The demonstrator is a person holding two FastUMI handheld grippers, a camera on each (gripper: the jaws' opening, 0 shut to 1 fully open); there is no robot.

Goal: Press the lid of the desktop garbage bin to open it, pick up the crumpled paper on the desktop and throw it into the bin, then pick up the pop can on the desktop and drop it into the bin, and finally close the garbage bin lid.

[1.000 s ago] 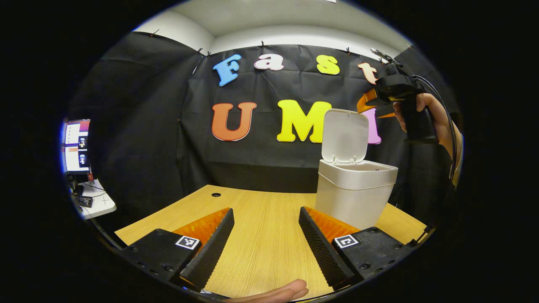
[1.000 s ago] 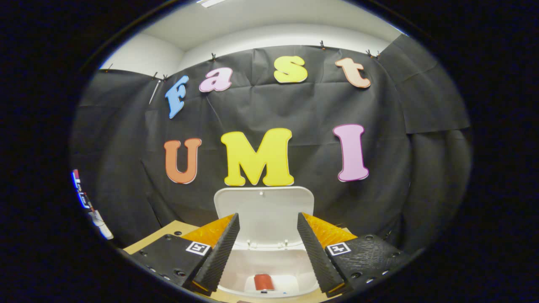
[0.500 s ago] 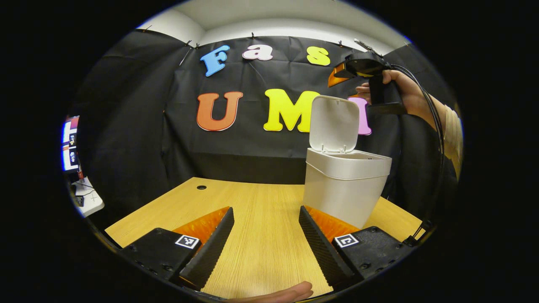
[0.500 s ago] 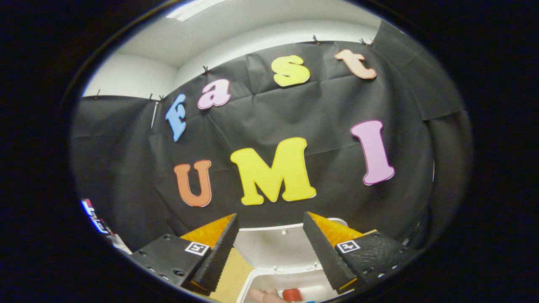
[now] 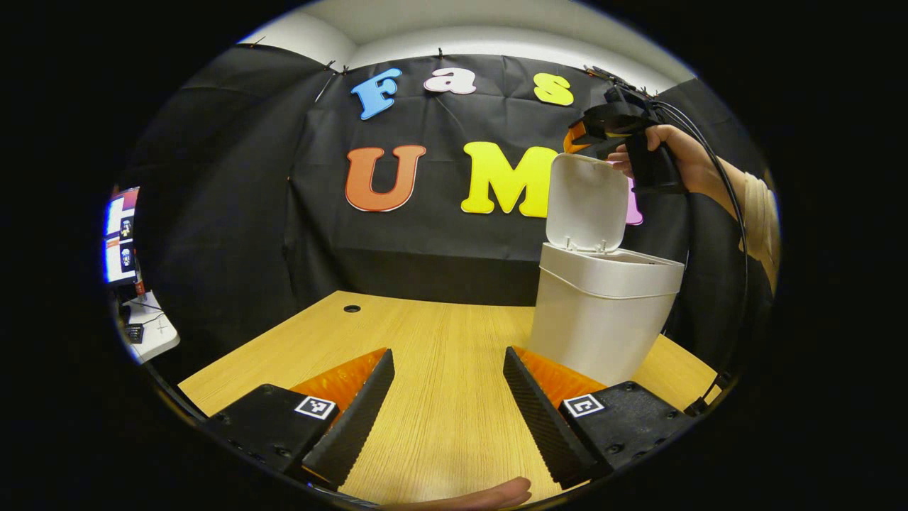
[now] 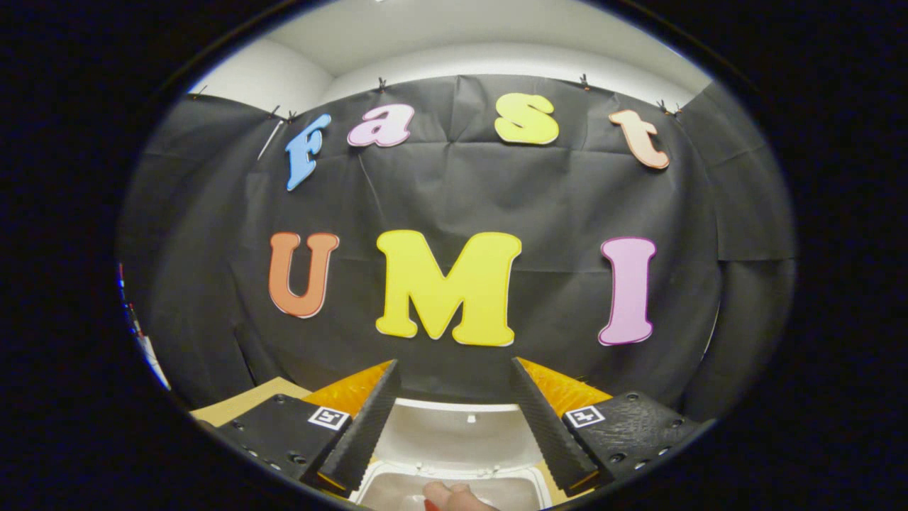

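White desktop garbage bin [image 5: 603,319] on the wooden desk [image 5: 433,369], lid [image 5: 586,202] raised upright, right gripper [image 5: 583,136] held in a hand [image 5: 674,160] just above the lid's top edge, fingers apart, left gripper [image 5: 447,397] low over the desk, fingers apart.

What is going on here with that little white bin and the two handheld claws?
A person is tidying a desk using a gripper in each hand. The white bin stands on the wooden table with its lid flipped up. The right gripper is held above the lid's top edge, fingers apart, apparently ready to push it shut. The left gripper hangs open and empty over the table.
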